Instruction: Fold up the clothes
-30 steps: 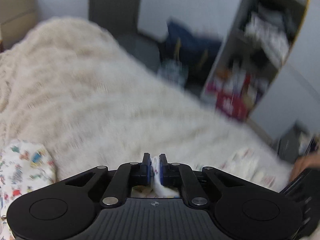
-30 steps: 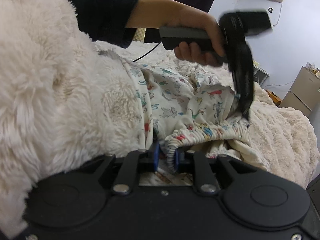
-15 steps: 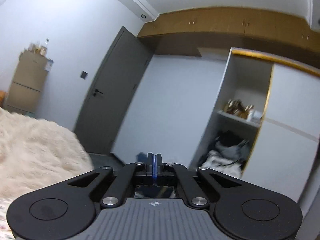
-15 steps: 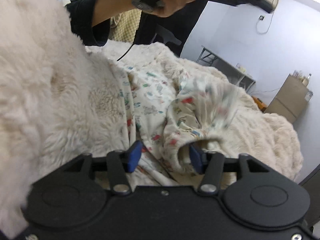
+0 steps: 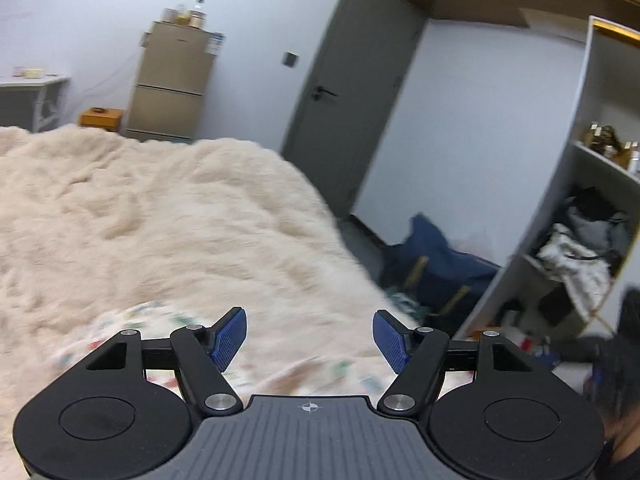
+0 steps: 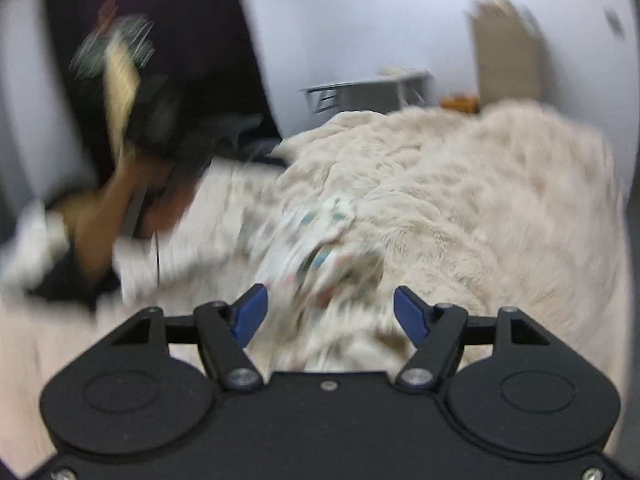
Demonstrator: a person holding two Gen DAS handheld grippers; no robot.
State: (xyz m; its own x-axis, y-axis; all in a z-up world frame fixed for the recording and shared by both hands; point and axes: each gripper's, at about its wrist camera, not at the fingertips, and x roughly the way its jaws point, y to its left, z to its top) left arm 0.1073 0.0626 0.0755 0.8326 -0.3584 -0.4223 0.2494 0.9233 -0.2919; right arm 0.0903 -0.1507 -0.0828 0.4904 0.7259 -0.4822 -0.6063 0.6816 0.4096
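Note:
A small white garment with a colourful print point(image 5: 132, 332) lies on the fluffy cream blanket point(image 5: 160, 220), just below and ahead of my left gripper point(image 5: 310, 338), which is open and holds nothing. In the right wrist view the same printed garment point(image 6: 320, 248) is bunched on the blanket point(image 6: 480, 200), blurred by motion. My right gripper point(image 6: 331, 316) hovers open over its near end, with nothing between the blue pads point(image 6: 252, 312). A person's arm point(image 6: 108, 216) reaches in at the left, blurred.
Past the bed's edge stand a grey door point(image 5: 352, 72), a brown fridge point(image 5: 172, 80), a dark blue bag on the floor point(image 5: 436, 264) and open wardrobe shelves with clothes point(image 5: 580, 240). A grey desk point(image 6: 368, 94) stands behind the bed.
Both grippers have let go of the printed garment and opened wide. The left one swung up toward the ceiling, then back down over the bed. The right view has turned and blurred.

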